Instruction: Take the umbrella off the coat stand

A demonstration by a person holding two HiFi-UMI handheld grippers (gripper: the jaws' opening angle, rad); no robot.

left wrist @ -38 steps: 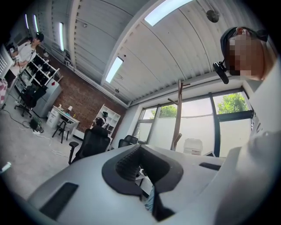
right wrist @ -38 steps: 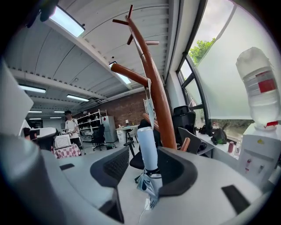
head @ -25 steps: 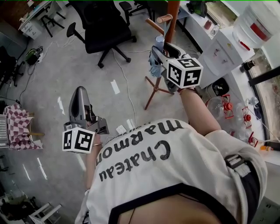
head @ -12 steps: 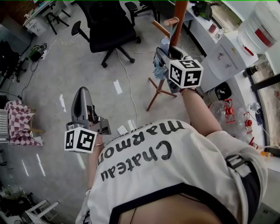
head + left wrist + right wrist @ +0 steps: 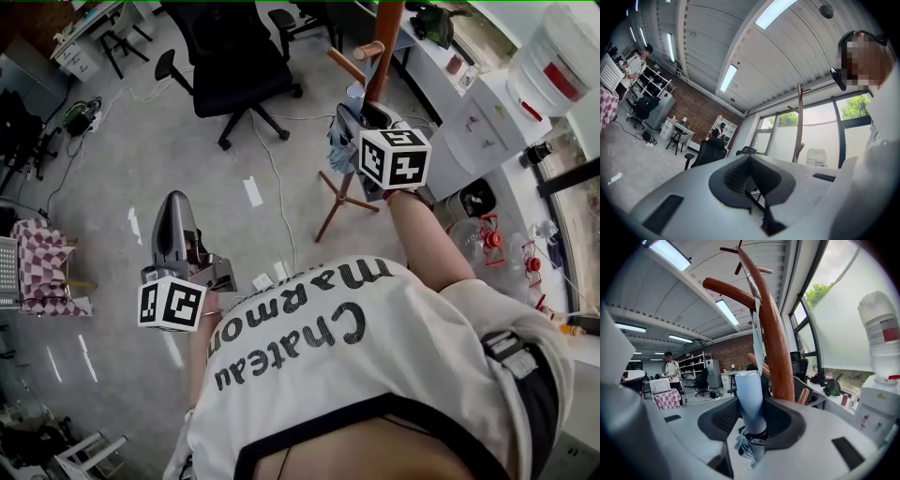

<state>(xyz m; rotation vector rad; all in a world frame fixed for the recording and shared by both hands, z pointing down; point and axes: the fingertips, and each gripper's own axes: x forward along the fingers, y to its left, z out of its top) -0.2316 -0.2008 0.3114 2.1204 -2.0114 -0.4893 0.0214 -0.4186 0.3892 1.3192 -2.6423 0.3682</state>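
The right claw point(image 5: 752, 420) is clamped on the handle of the pale blue umbrella point(image 5: 749, 394), which hangs by its strap against the brown coat stand point(image 5: 776, 348). The left claw point(image 5: 751, 164) is closed on nothing, well apart from the stand.

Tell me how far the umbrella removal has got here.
Done: the right claw is shut on the umbrella, at its pale blue handle. In hand: the lift-off, since its strap hangs from a peg on the coat stand. Left: raise the strap off that peg and draw the umbrella clear. The left claw is shut and empty.
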